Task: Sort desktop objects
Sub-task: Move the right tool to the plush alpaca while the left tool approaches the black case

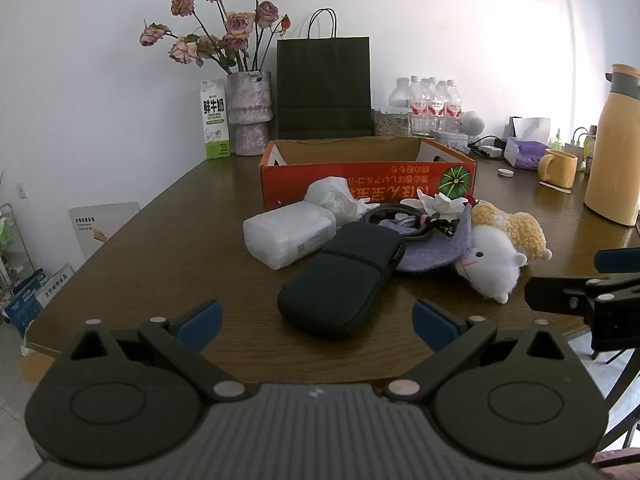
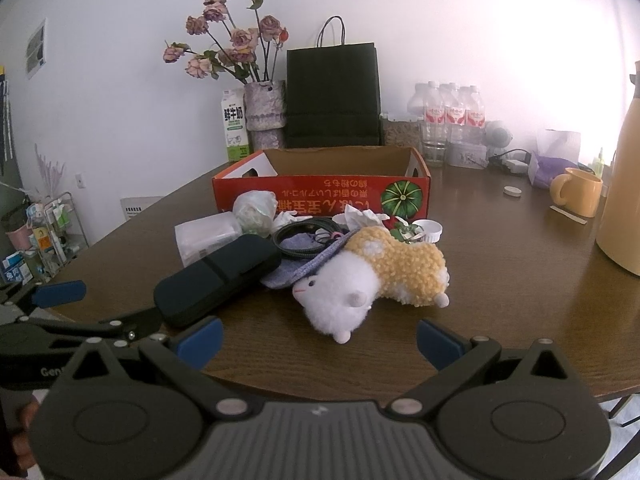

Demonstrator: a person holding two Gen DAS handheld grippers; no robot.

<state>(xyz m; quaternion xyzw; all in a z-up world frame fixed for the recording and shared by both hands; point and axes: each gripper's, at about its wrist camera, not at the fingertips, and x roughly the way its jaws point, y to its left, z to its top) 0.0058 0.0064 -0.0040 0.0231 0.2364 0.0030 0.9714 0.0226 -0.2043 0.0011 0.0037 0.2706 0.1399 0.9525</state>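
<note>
My left gripper (image 1: 316,326) wide open and empty before the dark case (image 1: 340,276), my right gripper (image 2: 320,340) wide open, empty, near the plush toy (image 2: 372,280)

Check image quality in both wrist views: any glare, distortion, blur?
Left wrist: strong fisheye bend with dark corners, bright wash on the wall upper right, box and pouch sharp. Right wrist: heavier blowout at the right, bleaching the bottles and flask; plush still crisp.
</note>
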